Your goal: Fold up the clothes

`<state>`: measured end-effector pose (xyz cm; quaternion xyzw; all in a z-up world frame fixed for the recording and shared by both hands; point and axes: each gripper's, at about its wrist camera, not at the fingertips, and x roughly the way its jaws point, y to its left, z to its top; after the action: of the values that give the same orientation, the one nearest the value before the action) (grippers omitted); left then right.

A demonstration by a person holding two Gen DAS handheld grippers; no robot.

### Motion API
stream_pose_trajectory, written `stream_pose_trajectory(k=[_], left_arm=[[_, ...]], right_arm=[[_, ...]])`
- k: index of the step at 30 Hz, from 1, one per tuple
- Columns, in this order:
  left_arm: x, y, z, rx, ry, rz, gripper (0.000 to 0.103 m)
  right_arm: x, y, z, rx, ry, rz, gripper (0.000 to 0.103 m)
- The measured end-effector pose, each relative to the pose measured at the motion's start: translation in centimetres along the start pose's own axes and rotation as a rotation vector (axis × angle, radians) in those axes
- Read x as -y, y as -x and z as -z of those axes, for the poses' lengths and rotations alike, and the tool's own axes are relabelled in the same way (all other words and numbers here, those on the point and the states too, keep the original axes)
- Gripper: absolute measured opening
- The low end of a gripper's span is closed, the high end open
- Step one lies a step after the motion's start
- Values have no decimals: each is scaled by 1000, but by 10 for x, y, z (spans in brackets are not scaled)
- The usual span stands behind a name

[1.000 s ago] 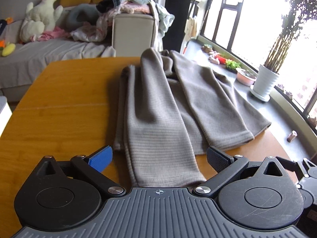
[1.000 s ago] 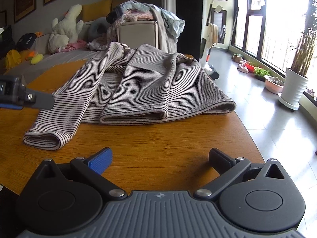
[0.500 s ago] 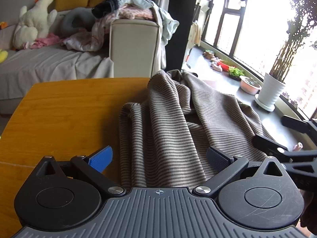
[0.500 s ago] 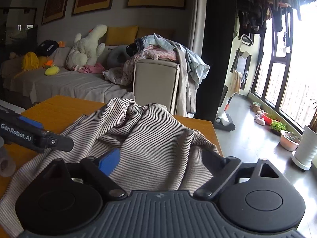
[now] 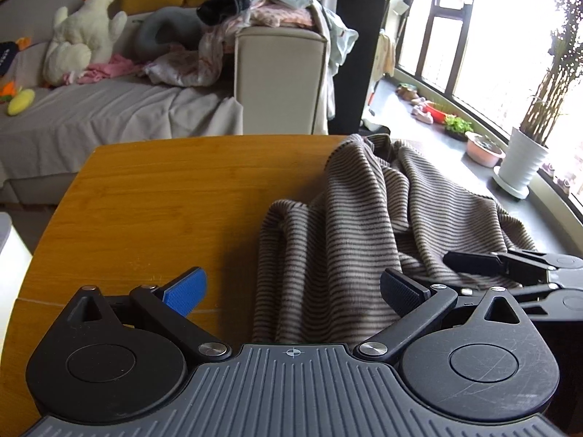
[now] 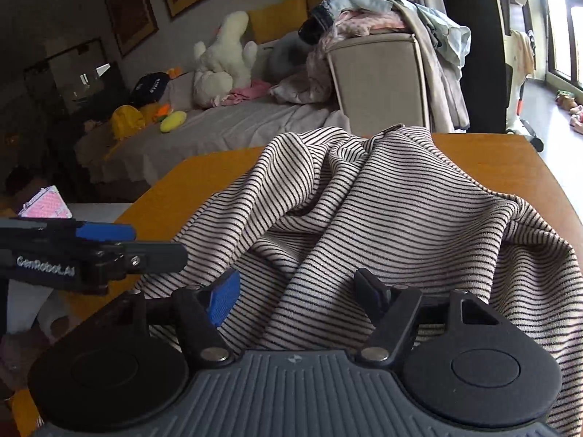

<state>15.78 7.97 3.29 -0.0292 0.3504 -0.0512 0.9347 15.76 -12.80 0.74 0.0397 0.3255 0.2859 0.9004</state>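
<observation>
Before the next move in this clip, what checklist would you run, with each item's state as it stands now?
1. Left tongs open: ok, pads wide apart.
2. Right tongs open: ok, jaws apart.
3. Fabric between the left pads: ok, the striped sweater fills the gap, though contact with either pad cannot be told.
4. Fabric between the right pads: ok, sweater lies across the gap.
5. Sweater flat for a fold: not ok, bunched and creased on the wooden table.
6. Which part each tongs faces, hem or sleeve: cannot tell.
</observation>
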Motion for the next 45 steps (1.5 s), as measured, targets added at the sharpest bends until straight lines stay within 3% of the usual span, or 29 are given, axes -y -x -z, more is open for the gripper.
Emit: stream_pose_trajectory(k=[5, 11, 13, 15, 16, 18, 20, 24, 27, 28, 29, 31, 34, 38, 42, 45], left_arm=[[3, 33, 20, 31, -43, 23, 103], [-6, 44, 53, 3, -24, 28, 103], [-12, 47, 52, -2, 34, 61, 103], [-11, 57, 45, 54, 64, 136, 103], [-13, 59, 45, 54, 66, 133, 103], [-19, 63, 45, 53, 70, 127, 103], [-24, 66, 46, 53, 73, 121, 103], [-35, 74, 46, 52, 80, 109, 103], [-43, 79, 46, 51, 85, 99, 103], [-46, 81, 47, 51, 87, 96, 103], [-50, 85, 44, 68, 82, 99, 103], [-57, 94, 39, 102, 73, 106, 103], [-68, 106, 31, 154, 58, 115, 103], [-86, 110, 15, 221, 79, 103, 103], [-92, 99, 6, 223, 97, 131, 103], [-86, 80, 7, 168, 81, 163, 103]], right_arm=[[-39, 32, 30, -25, 74, -40, 71], [-63, 50, 47, 12, 122, 37, 71], [-63, 45, 45, -8, 117, 56, 71], [-63, 45, 45, -8, 113, 72, 71], [-63, 45, 45, -6, 112, 80, 71], [-59, 53, 43, 17, 77, 77, 65], [-53, 63, 41, 45, 35, 71, 52], [-51, 67, 28, -32, -63, -149, 52], [-70, 45, 28, -118, -31, -195, 52], [-76, 36, 29, -144, -13, -199, 41], [-81, 30, 26, -159, 3, -213, 12], [-91, 21, 12, -154, 50, -237, 6], [-102, 11, -38, -51, 145, -217, 5], [-111, -14, -114, 89, 171, -190, 0], [-124, -44, -162, 140, 196, -171, 0], [-123, -47, -164, 114, 230, -114, 2]])
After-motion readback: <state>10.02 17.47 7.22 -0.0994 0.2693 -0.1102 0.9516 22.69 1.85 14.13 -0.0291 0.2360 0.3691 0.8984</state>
